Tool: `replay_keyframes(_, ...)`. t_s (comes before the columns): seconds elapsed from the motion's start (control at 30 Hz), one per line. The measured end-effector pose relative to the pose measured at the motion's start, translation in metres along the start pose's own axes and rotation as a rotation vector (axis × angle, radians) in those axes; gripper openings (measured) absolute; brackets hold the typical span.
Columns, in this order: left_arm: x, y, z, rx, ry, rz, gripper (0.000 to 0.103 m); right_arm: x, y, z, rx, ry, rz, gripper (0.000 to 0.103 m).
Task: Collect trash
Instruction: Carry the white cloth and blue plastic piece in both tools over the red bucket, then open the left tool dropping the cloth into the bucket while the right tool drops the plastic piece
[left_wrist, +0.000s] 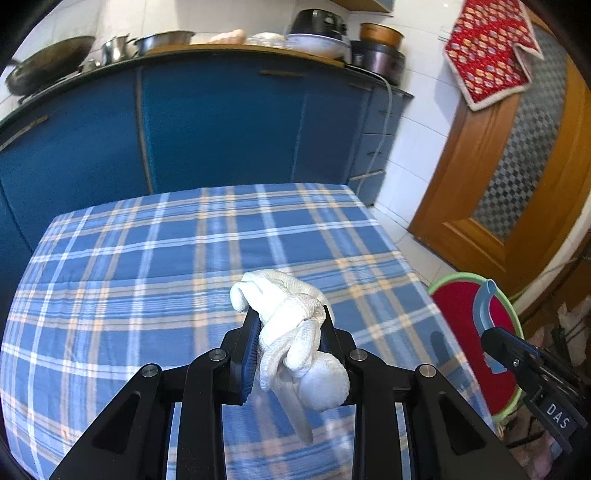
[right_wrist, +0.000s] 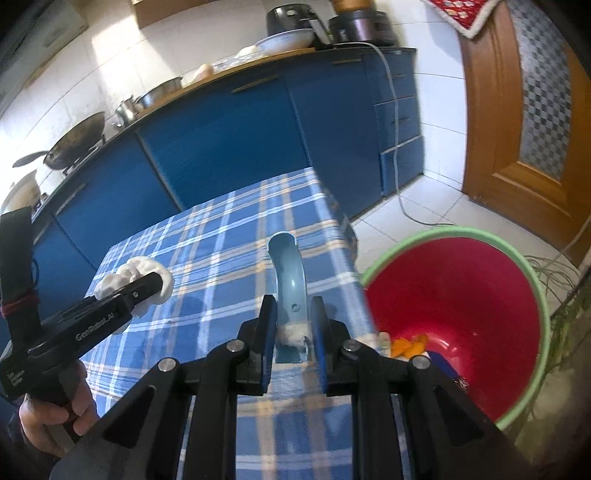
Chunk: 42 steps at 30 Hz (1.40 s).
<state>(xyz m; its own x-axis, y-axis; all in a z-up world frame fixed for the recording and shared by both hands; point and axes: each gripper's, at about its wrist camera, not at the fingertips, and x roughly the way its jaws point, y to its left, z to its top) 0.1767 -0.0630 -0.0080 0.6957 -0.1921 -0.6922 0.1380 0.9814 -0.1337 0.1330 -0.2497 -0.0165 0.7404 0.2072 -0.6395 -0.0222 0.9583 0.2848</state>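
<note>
Left fingers (left_wrist: 255, 343) clamp white cloth (left_wrist: 295, 332); right fingers (right_wrist: 267, 332) pinch blue strip (right_wrist: 290, 280).

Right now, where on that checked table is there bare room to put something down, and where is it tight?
The checked tablecloth lies bare from the cabinet-side edge down to the left gripper, shut on the white crumpled tissue.

It is tight at the table's right edge: there the right gripper, shut on the blue curved piece, sits beside the red bucket. The blue cabinets' counter is crowded with pots.

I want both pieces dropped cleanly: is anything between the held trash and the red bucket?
Nothing visible. The blue curved piece and white crumpled wad hang over the checked tablecloth; the red bucket stands open beside the table.
</note>
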Motion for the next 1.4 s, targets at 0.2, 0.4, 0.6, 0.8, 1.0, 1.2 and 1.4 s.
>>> replay_keyframes(0.2, -0.001, -0.030, -0.002, 0.040, 0.007, -0.048, 0.029, -0.013, -0.027, -0.004, 0.046, -0.016, -0.029, 0.021)
replay_keyframes(0.4, 0.000, -0.062, -0.004, 0.086, 0.011, -0.112, 0.029, -0.023, -0.051, -0.007, 0.089, -0.029, -0.062, 0.021)
replay_keyframes(0.6, 0.008, -0.093, -0.010, 0.123, 0.035, -0.175, 0.029, -0.028, -0.080, -0.013, 0.144, -0.031, -0.104, 0.021)
replay_keyframes(0.8, 0.017, -0.117, -0.015, 0.164, 0.050, -0.230, 0.029, -0.024, -0.106, -0.021, 0.199, -0.008, -0.142, 0.021)
replay_keyframes(1.0, 0.029, -0.139, -0.022, 0.196, 0.076, -0.270, 0.029, -0.020, -0.122, -0.030, 0.240, 0.014, -0.171, 0.022)
replay_keyframes(1.2, 0.041, -0.156, -0.028, 0.224, 0.099, -0.297, 0.030, -0.022, -0.137, -0.035, 0.289, 0.019, -0.181, 0.028)
replay_keyframes(1.4, 0.049, -0.168, -0.033, 0.260, 0.116, -0.321, 0.032, -0.031, -0.143, -0.038, 0.305, 0.000, -0.180, 0.028)
